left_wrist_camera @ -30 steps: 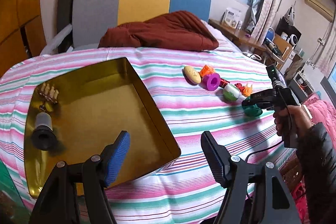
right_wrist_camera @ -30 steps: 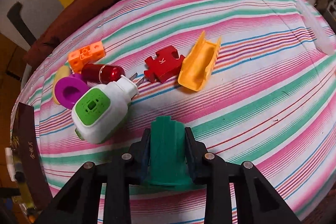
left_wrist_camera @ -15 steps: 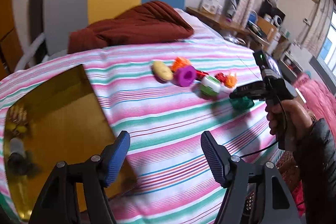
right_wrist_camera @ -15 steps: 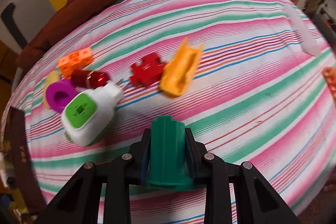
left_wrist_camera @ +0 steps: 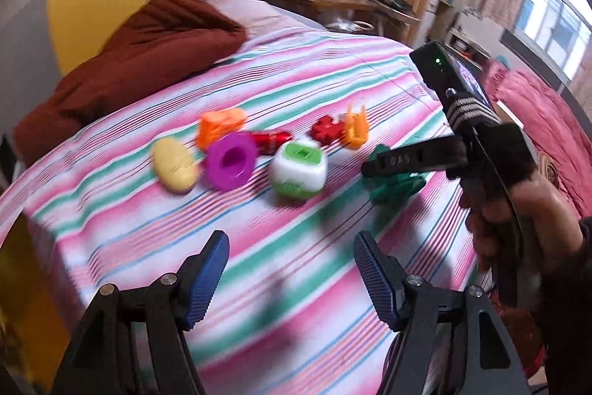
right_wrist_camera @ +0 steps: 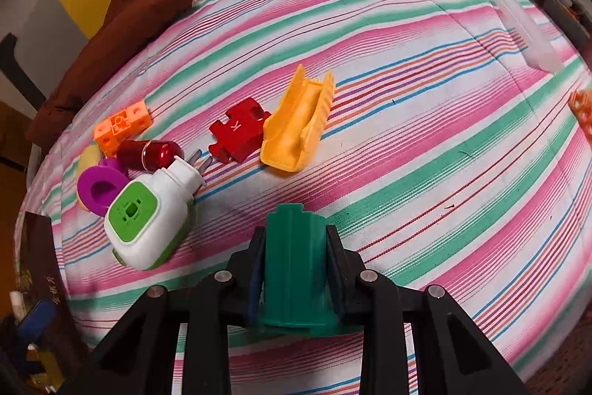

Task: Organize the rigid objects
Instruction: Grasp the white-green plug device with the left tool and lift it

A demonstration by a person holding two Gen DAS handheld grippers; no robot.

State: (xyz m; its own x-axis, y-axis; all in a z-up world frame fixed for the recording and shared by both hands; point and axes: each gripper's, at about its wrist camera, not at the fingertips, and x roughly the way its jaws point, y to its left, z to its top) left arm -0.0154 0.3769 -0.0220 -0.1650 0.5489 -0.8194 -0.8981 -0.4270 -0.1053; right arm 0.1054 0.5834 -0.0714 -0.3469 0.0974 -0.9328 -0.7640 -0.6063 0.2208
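The right gripper [right_wrist_camera: 296, 269] is clenched on a green plastic piece [right_wrist_camera: 294, 258], its pads pressed against both sides, just above the striped bedspread [right_wrist_camera: 425, 121]. From the left wrist view the same green piece [left_wrist_camera: 394, 182] sits in the right gripper [left_wrist_camera: 384, 169], which a hand [left_wrist_camera: 518, 210] holds at the right. The left gripper [left_wrist_camera: 290, 273] hangs released, with nothing between its blue pads [left_wrist_camera: 207, 280] — only the bedspread [left_wrist_camera: 296, 80] below. The other toys lie together on the bedspread: a white and green plug [right_wrist_camera: 148, 221], a purple ring [right_wrist_camera: 98, 189], a red capsule [right_wrist_camera: 150, 154], an orange block [right_wrist_camera: 122, 126], a red puzzle piece [right_wrist_camera: 236, 130] and a yellow chute [right_wrist_camera: 296, 124] touching it. A brown blanket [left_wrist_camera: 137, 62] lies beyond.
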